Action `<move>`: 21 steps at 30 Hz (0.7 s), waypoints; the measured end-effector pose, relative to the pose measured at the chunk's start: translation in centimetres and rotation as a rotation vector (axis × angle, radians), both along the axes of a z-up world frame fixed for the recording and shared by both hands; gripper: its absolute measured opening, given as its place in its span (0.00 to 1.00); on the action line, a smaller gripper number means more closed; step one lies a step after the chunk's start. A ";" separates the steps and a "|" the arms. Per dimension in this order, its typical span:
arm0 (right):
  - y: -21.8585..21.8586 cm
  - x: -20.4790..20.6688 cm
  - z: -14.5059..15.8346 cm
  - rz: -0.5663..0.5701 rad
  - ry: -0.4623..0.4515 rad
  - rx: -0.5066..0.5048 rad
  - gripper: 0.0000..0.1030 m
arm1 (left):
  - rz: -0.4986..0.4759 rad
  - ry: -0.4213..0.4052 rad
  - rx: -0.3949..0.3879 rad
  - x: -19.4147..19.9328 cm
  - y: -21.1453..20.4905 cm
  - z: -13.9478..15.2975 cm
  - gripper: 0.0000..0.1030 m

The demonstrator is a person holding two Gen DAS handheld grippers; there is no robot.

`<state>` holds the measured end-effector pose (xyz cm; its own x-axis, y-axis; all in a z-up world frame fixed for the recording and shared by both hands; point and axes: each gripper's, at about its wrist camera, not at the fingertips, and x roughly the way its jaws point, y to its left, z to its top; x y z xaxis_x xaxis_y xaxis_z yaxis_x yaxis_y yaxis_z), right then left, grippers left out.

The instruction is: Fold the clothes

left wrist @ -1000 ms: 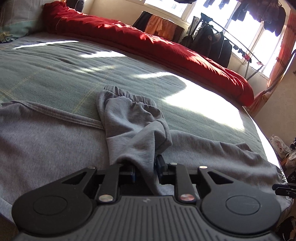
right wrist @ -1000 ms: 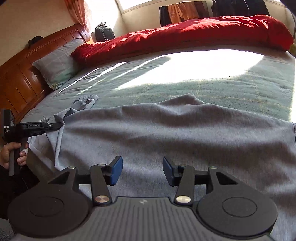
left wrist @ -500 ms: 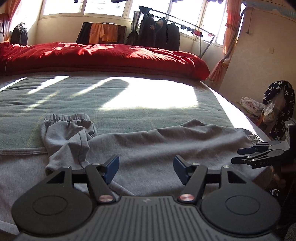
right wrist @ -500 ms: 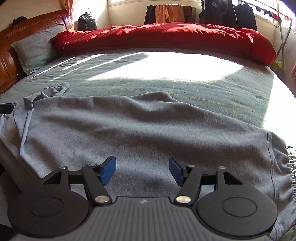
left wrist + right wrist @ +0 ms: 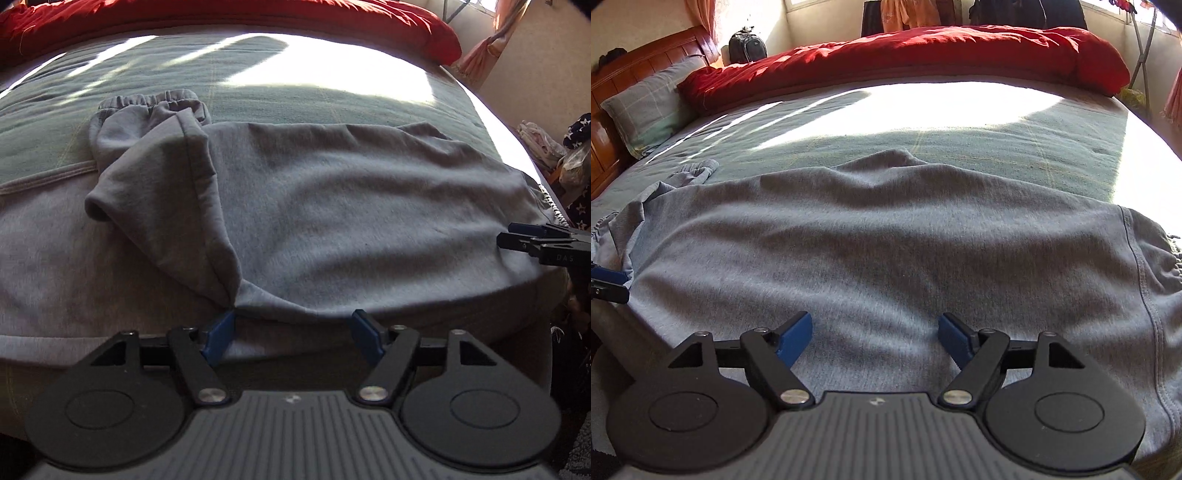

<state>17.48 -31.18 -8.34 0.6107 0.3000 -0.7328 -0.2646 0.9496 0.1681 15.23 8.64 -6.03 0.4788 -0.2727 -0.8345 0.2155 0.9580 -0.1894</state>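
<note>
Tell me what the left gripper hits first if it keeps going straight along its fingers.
Most likely the grey garment lying on the bed: its near folded edge sits just ahead of the left gripper, whose jaws are opening with nothing clamped. Depth is hard to judge here.

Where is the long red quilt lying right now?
In both wrist views the long red quilt lies bunched along the bed's far edge, beyond the grey sweatpants, reaching the checked pillow by the wooden headboard.

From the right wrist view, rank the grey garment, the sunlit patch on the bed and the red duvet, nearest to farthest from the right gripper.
1. Grey garment, directly under the right gripper.
2. Sunlit patch, mid-bed beyond it.
3. Red duvet, along the far edge.
</note>
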 end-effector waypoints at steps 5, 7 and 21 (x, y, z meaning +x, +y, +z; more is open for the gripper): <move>-0.1 0.1 -0.1 0.003 -0.008 0.012 0.81 | 0.018 -0.086 0.023 -0.7 0.1 2.4 0.69; -0.2 0.1 0.0 0.003 -0.007 0.017 0.81 | -0.011 -0.120 -0.019 0.7 -0.8 3.3 0.69; -1.1 -0.9 1.5 -0.014 -0.019 0.015 0.82 | 0.104 0.075 0.100 6.1 -1.0 -1.6 0.74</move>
<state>16.58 -32.24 -6.89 0.6290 0.3019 -0.7164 -0.2545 0.9507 0.1772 21.37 7.62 -7.61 0.4355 -0.1387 -0.8894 0.1027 0.9893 -0.1039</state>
